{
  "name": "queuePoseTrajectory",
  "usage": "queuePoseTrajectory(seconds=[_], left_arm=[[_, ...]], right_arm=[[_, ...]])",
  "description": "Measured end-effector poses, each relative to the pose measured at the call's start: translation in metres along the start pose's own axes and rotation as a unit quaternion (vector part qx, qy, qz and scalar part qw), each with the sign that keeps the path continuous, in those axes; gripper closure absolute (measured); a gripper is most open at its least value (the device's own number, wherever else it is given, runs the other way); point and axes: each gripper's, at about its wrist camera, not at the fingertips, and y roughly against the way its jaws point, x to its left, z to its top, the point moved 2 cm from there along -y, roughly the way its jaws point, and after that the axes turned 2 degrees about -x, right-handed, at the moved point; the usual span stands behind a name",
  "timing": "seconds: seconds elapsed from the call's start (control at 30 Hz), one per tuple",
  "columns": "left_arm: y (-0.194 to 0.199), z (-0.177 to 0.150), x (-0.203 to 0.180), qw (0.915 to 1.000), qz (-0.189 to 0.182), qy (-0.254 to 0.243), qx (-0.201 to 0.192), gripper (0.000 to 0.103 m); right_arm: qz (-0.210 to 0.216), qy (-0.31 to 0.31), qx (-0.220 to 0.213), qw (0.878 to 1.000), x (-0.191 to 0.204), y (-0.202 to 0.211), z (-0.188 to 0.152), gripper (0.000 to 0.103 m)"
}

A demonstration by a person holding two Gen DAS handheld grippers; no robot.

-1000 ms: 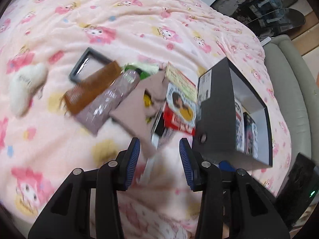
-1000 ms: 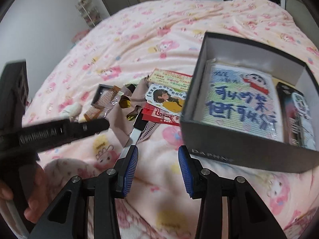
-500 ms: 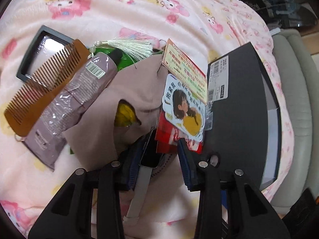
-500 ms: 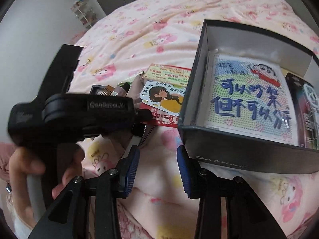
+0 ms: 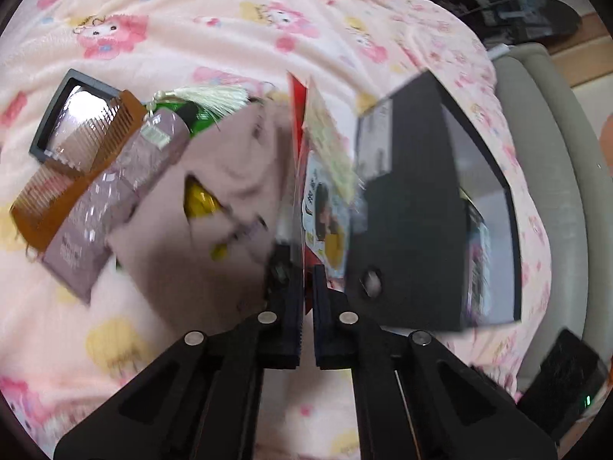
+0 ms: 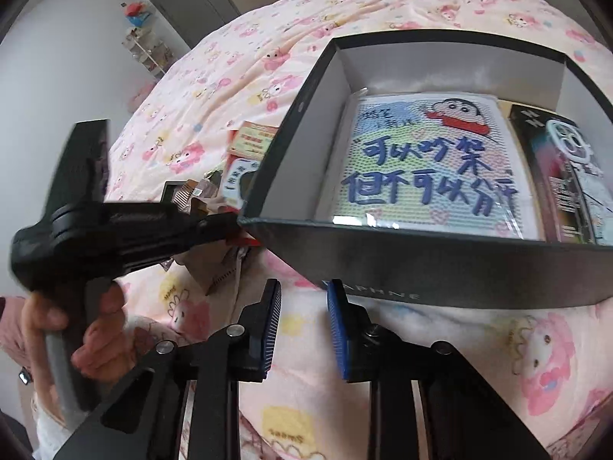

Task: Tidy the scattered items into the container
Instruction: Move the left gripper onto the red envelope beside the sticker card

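My left gripper (image 5: 307, 287) is shut on a red packet with cards (image 5: 306, 176) and tilts them up on edge beside the black box (image 5: 406, 207). Left of it lie a mauve cloth (image 5: 214, 207), a mauve tube (image 5: 115, 199), a brown comb (image 5: 65, 184), a framed mirror (image 5: 57, 115) and a white tassel (image 5: 214, 96). In the right wrist view the box (image 6: 421, 264) holds a cartoon card (image 6: 425, 168) and a dark package (image 6: 567, 176). My right gripper (image 6: 304, 326) is open and empty, just in front of the box's near wall.
Everything rests on a pink cartoon-print blanket (image 5: 191, 19). A grey sofa arm (image 5: 551, 153) runs past the box on the right. The left gripper's black body and the hand (image 6: 95, 237) fill the left of the right wrist view.
My left gripper has closed on the red packet and cards and lifted them on edge. The right gripper has crept a little closer to the box.
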Motion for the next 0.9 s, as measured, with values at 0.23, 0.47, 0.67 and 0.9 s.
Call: queuePoseTrajectory(seconds=[0.23, 0.47, 0.67, 0.9], left_arm=[[0.057, -0.027, -0.006, 0.9992, -0.005, -0.033, -0.022, 0.103], [0.047, -0.01, 0.027, 0.9994, 0.023, 0.012, -0.024, 0.082], [0.023, 0.014, 0.034, 0.9975, 0.053, 0.03, -0.034, 0.069], [0.008, 0.008, 0.033, 0.9976, 0.063, 0.027, -0.012, 0.071]], right_arm=[[0.015, -0.009, 0.003, 1.0, -0.006, 0.011, -0.004, 0.081], [0.032, 0.011, 0.02, 0.999, 0.013, -0.003, -0.008, 0.081], [0.041, 0.002, 0.057, 0.998, 0.018, -0.034, -0.009, 0.081], [0.082, -0.022, 0.076, 0.993, 0.023, -0.074, -0.002, 0.075]])
